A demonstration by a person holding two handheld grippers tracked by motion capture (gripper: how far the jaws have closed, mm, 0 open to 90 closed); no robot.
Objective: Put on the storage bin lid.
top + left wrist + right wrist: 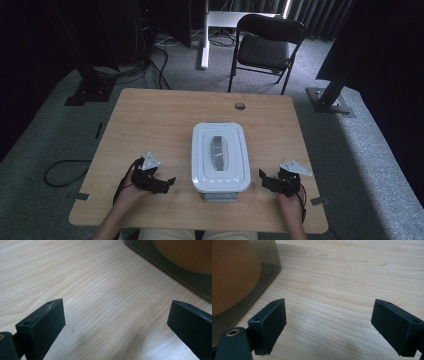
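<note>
Left hand-held gripper: jaws spread wide, holding nothing, resting on the wooden worktop left of a container | Right hand-held gripper: jaws equally wide, empty, right of it | Container: white lid with grey handle, mid-worktop between both grippers; clear wall shows something blurred and orange inside | Writing: none readable.

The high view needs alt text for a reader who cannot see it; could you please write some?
A white-lidded storage box with a grey handle sits on a wooden table. A person's hands hold the left gripper and right gripper on either side of it, touching nothing. A black folding chair stands behind.
</note>
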